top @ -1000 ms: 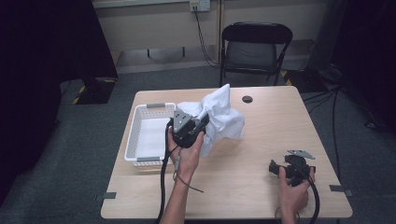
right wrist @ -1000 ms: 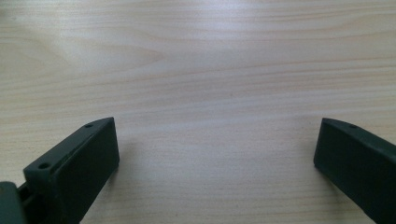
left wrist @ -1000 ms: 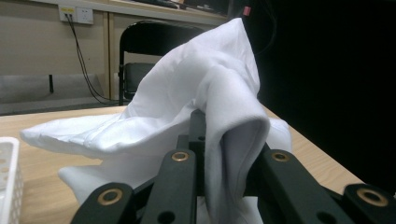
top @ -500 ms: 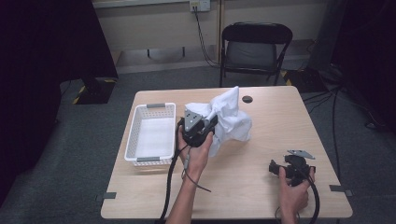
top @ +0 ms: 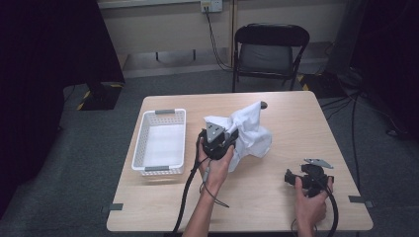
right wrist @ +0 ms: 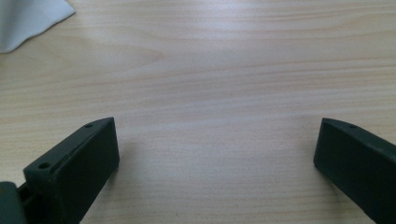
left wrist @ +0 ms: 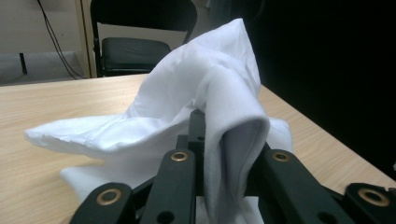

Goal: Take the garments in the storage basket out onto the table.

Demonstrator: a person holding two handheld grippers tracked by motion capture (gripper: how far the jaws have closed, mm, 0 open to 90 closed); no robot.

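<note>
While clamped on white cloth (left wrist: 187, 116), left claw (left wrist: 203, 140); right claw (right wrist: 215, 154) wide, empty, over bare table (right wrist: 233, 70).

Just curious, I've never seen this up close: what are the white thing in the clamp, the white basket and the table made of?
The white cloth looks like thin woven fabric, matte: soft folds, a hemmed edge. The basket seems moulded plastic: slotted walls, grey handles. The table shows pale wood grain, possibly laminate.
</note>
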